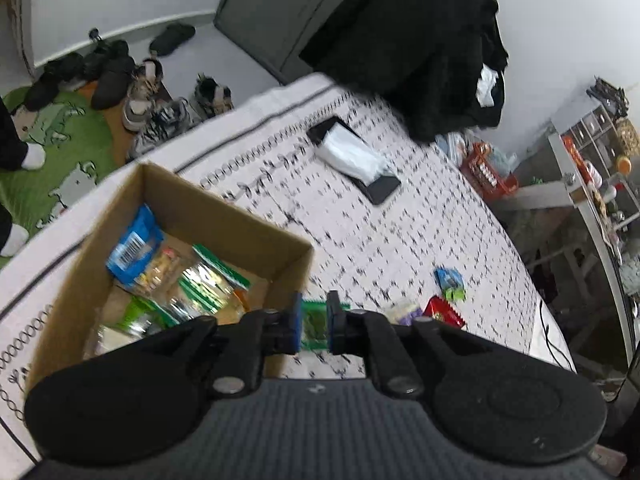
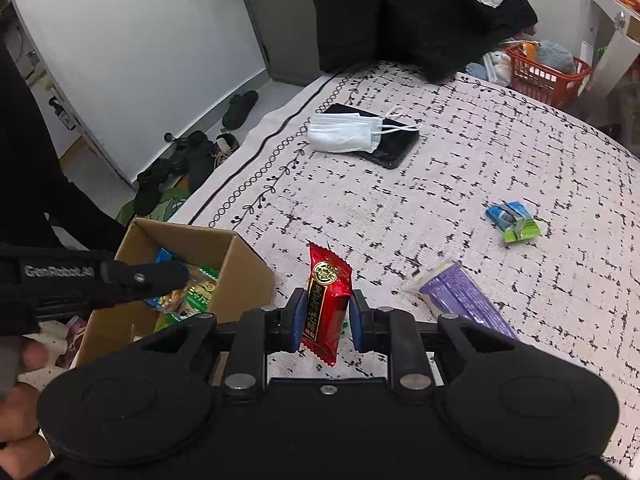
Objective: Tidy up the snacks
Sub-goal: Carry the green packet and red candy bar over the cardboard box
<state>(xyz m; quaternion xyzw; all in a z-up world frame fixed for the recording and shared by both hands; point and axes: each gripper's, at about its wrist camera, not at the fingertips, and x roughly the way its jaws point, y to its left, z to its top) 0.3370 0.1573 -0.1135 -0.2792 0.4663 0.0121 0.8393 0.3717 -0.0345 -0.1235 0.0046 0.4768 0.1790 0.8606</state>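
My right gripper [image 2: 327, 300] is shut on a red candy packet [image 2: 326, 280] and holds it upright above the patterned cloth, just right of the cardboard box [image 2: 244, 264]. That box [image 1: 224, 216] holds several snack packets, blue and green among them. My left gripper [image 1: 314, 308] is over the box's near right corner with its jaws shut and nothing pinched. A green packet [image 1: 314, 326] on the cloth shows through the slit between them. In the right wrist view the left gripper [image 2: 176, 276] reaches over the box. A purple packet [image 2: 460, 296] and a blue-green packet [image 2: 514, 222] lie loose to the right.
A face mask [image 2: 344, 132] rests on a black phone [image 2: 396, 152] at the cloth's far side. Behind them hangs a black coat [image 2: 420, 12], with an orange basket [image 2: 548, 76] to its right. Shoes [image 1: 140, 92] lie on the floor past the left edge.
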